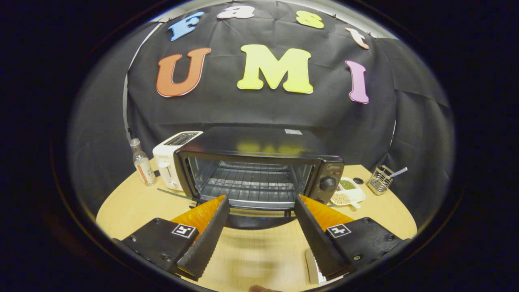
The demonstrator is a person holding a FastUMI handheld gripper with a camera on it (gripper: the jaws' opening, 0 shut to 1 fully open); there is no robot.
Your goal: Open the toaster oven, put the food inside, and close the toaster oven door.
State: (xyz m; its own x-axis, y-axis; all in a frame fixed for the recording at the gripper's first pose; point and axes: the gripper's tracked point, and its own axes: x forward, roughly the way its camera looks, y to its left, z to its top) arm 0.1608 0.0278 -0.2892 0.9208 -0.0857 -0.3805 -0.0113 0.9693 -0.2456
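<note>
Fingers of the gripper (261, 202) stand spread wide with nothing between them, hovering above the round wooden table (251, 255). Just ahead of their tips sits the black toaster oven (259, 166); its door (259, 217) hangs folded down toward the fingertips, and the wire rack (249, 182) inside lies bare. Beside the oven's left wall stands a white toaster (170, 162), and further left a small clear bottle (142, 162). Right of the oven's knobs rests a white divided dish (348, 190) with greenish and pale contents, and beyond that a wire holder (380, 180) with a utensil. Below the right finger a white object (314, 269) peeks out, too hidden to identify.
</note>
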